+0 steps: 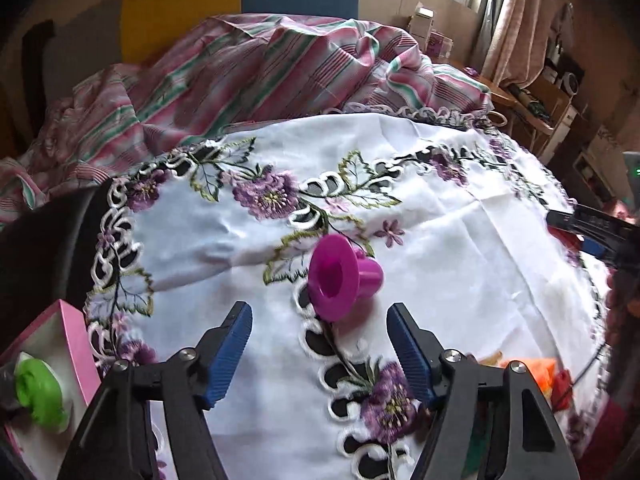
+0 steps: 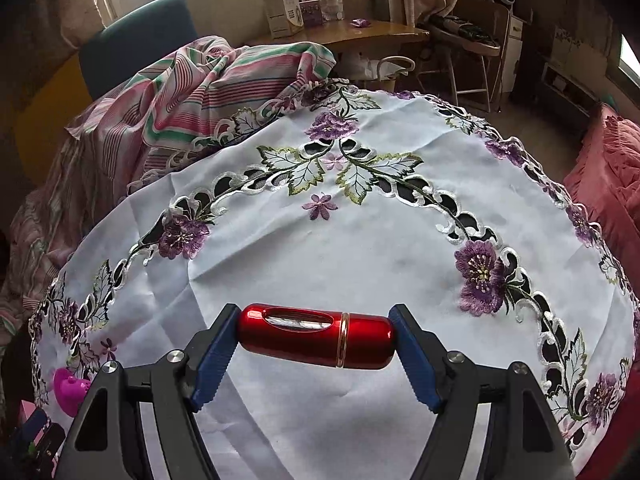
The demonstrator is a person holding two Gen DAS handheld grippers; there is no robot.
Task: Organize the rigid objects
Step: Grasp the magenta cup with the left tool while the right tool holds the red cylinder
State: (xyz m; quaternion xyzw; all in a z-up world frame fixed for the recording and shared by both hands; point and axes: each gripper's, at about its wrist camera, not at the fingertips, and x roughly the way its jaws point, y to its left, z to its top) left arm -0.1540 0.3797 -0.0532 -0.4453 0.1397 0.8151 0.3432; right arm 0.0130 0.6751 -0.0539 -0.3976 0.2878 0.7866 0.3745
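A magenta plastic spool lies on its side on the white embroidered tablecloth. My left gripper is open just short of it. Both blue pads stand apart from the spool, whose wide flange reaches down between the fingertips. My right gripper is shut on a glossy red capsule with a gold band, gripped end to end over the cloth. The same spool shows at the lower left of the right wrist view.
A pink box holding a green plastic piece sits at the near left. Orange and red pieces lie at the near right. A striped pink-green cloth is heaped behind, a wooden desk stands farther back, and red fabric lies on the right.
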